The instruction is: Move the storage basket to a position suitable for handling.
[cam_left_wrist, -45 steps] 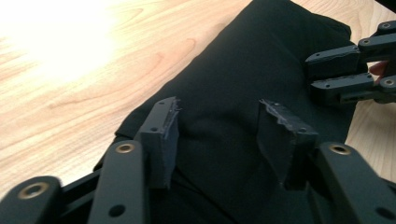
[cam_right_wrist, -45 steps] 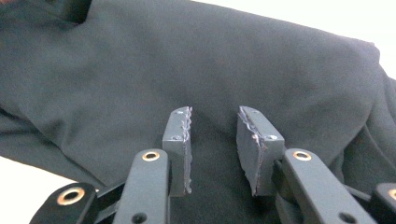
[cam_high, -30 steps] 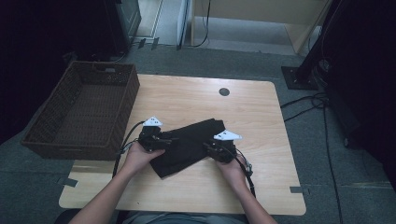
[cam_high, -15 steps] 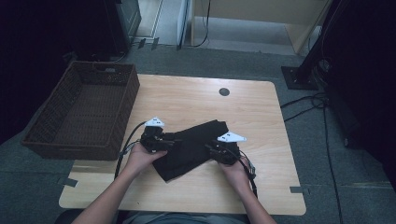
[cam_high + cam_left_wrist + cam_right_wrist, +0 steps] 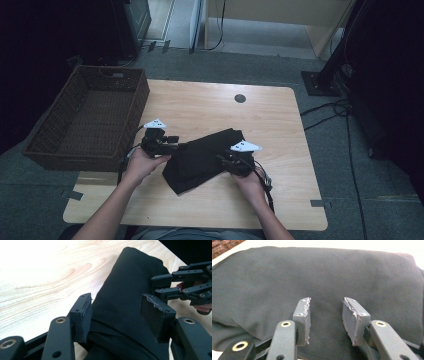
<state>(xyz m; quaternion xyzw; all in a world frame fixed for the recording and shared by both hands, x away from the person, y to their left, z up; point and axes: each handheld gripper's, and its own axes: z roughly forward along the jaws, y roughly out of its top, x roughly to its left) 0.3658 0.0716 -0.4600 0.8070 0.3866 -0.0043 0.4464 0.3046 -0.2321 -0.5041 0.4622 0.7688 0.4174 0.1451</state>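
Note:
A folded black cloth [image 5: 205,157] lies slantwise on the wooden table [image 5: 210,105], between the two hands. My left gripper [image 5: 175,146] is at the cloth's left end. In the left gripper view its jaws [image 5: 117,312] stand apart over the cloth [image 5: 125,290], and they have just been opening. My right gripper [image 5: 222,159] is at the cloth's right side. Its jaws [image 5: 325,315] hang apart just above the fabric [image 5: 312,272] with a clear gap, and they too have been opening a little. The right gripper [image 5: 170,285] also shows across the cloth in the left gripper view.
A dark wicker basket [image 5: 135,107] stands at the table's left edge, close to the left hand. A small black round cap [image 5: 240,98] sits in the tabletop at the back. Cables [image 5: 330,110] and a black stand base [image 5: 320,82] lie on the floor to the right.
The left hand has risen slightly and shifted toward the cloth, and its jaws stand wider. The right hand has stayed in place. The cloth lies where it was.

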